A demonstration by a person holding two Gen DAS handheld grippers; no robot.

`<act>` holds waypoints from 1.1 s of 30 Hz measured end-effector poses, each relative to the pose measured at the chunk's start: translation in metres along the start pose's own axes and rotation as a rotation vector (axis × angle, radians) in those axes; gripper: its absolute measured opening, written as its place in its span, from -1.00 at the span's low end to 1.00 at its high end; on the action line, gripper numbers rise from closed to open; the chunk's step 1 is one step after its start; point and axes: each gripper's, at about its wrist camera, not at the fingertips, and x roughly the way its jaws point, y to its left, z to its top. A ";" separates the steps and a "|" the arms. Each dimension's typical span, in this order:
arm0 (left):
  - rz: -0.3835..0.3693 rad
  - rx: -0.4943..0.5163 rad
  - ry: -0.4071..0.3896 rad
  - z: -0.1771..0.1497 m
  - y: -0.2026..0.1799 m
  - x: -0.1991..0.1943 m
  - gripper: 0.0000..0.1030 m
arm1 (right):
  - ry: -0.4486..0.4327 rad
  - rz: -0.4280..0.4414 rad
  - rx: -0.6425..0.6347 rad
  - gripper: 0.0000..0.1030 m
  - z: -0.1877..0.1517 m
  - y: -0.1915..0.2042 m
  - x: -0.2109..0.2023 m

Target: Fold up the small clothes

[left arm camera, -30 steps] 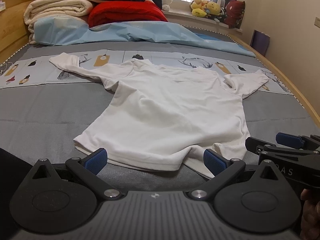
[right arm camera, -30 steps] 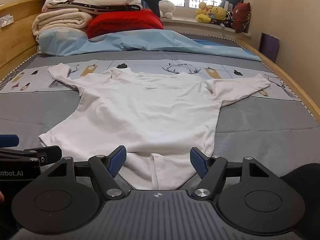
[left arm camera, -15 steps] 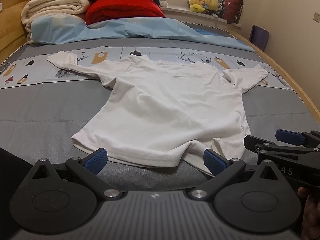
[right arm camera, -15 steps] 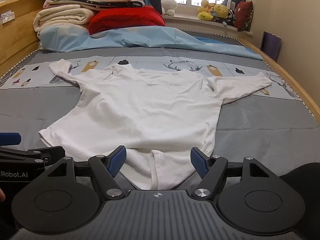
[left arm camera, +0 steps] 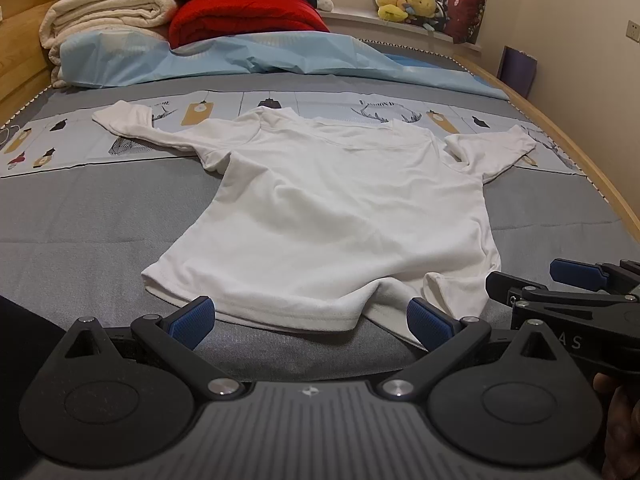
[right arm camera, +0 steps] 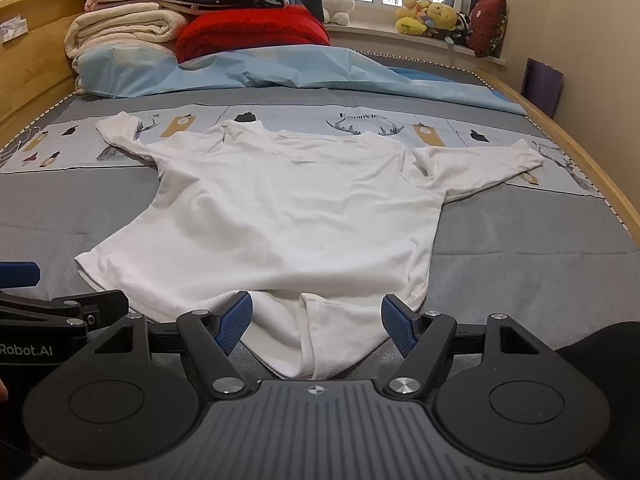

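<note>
Both grippers have eased a little nearer the hem since a second ago, while the white shirt [left arm camera: 340,216] lies where it lay, spread flat on the grey bedspread [left arm camera: 88,224] with its collar at the far end and a sleeve out to each side. The left gripper [left arm camera: 310,320] hangs just short of the near hem, jaws wide apart and holding nothing; the right gripper [right arm camera: 316,320] does the same, its blue pads [right arm camera: 236,320] either side of the hem's rumpled corner [right arm camera: 316,332], which is turned under on the near right.

No fold has been made yet. The risk lies in that turned corner — a pinch there could catch two layers on one side and a single layer on the other, so the lift would drag the shirt askew. Closing too low could also nip the bedspread along with the cloth.

No container is in view. At the far end sit stacked folded blankets [left arm camera: 112,8], a red quilt [left arm camera: 244,16] and a light blue sheet [left arm camera: 256,60] — plush toys [right arm camera: 432,18] line the window sill.
</note>
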 end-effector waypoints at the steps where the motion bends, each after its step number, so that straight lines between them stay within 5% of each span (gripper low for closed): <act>1: 0.000 0.000 0.000 0.000 0.000 0.000 0.98 | 0.000 0.000 0.001 0.42 0.000 0.000 0.000; 33: 0.001 0.001 0.002 0.000 0.000 0.000 0.99 | 0.005 0.000 0.004 0.45 -0.001 0.000 0.001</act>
